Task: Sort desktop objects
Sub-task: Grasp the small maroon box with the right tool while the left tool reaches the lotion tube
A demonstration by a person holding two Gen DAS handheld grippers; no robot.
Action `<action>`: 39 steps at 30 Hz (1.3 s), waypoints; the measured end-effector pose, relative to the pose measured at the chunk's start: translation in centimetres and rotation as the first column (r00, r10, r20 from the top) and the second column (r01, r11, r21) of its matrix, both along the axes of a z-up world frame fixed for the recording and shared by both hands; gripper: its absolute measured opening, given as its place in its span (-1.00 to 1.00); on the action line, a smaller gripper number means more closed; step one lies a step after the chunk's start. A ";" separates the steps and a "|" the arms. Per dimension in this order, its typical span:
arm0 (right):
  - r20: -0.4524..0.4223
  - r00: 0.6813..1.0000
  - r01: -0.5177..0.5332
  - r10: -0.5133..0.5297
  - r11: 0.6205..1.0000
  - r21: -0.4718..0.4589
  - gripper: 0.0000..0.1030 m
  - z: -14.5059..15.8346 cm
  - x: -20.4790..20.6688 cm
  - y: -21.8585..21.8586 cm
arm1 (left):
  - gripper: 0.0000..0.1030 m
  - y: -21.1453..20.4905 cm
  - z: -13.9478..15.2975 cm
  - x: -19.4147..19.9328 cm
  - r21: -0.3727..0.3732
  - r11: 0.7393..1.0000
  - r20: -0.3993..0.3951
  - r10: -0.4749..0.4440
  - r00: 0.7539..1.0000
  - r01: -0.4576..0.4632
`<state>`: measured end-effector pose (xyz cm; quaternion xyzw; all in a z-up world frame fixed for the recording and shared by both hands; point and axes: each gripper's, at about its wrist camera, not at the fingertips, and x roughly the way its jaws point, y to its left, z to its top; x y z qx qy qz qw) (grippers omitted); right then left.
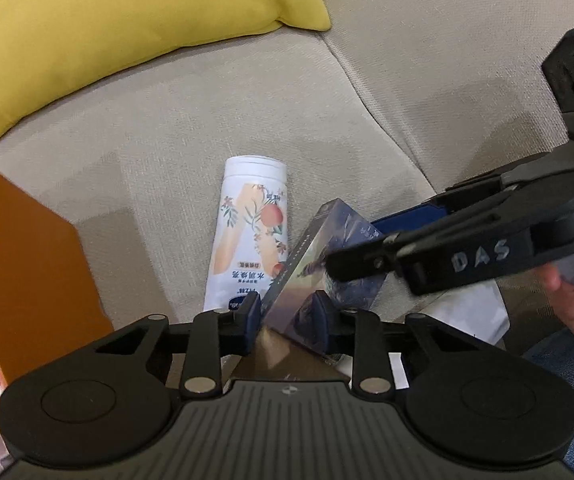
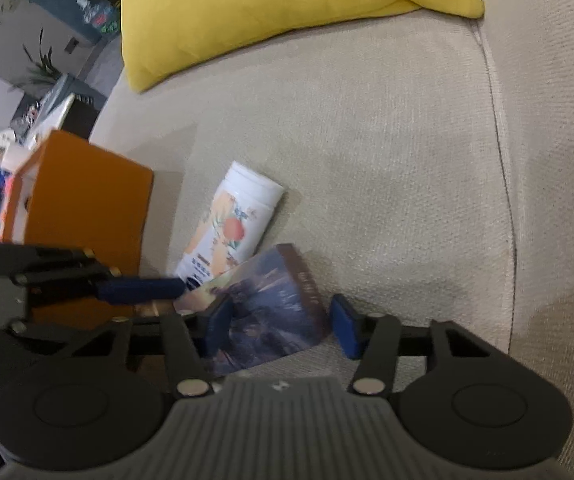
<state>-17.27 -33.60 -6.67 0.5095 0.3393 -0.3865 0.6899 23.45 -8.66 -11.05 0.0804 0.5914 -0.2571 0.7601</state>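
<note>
I had the left gripper pinched on the near corner of the dark picture box, both pads against its faces; the box stood tilted on edge on the beige sofa seat, its far end leaning against the white peach-printed bottle. The right gripper straddled the same box, its left pad seemingly touching, though blur kept me from being sure, its right pad clear; I judged it not yet gripping. The risk, I thought, was that a corner hold on glossy wrap would let the box pivot or slip out; the two tools, so close together, could also knock each other. The bottle lay at twelve o'clock from the box and might roll if nudged; the orange box stood at nine o'clock, crowding the left side; the yellow cushion lay well beyond, at eleven.
</note>
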 end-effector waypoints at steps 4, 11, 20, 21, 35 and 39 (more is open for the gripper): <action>0.028 1.000 0.000 0.000 1.000 -0.019 -0.44 1.2 0.2 0.0 | -0.56 0.6 0.4 -0.3 -0.015 1.000 0.022 0.018 1.000 -0.018; 0.114 0.987 -0.111 0.111 0.994 -0.005 -0.74 1.8 2.6 0.9 | -0.63 0.7 0.3 -0.7 -0.020 1.000 0.018 0.011 1.000 -0.011; 0.011 0.999 -0.050 0.051 0.995 -0.089 -0.19 2.3 1.1 0.3 | -0.63 1.3 1.2 -0.8 -0.017 0.998 0.055 0.053 0.997 -0.052; -0.005 0.999 -0.036 0.035 0.994 -0.101 -0.16 2.3 0.8 0.0 | -0.63 1.4 1.2 -0.7 -0.016 0.998 0.055 0.057 0.997 -0.056; 0.028 1.000 0.008 -0.008 1.000 0.006 -0.12 0.0 -0.4 -1.4 | -0.66 2.6 1.6 -1.1 -0.046 0.996 0.020 0.073 0.997 -0.072; 0.053 0.998 -0.032 0.031 0.999 0.032 -0.12 0.5 0.0 -1.2 | -0.66 1.9 1.4 -2.0 -0.011 1.000 -0.005 0.006 1.000 -0.006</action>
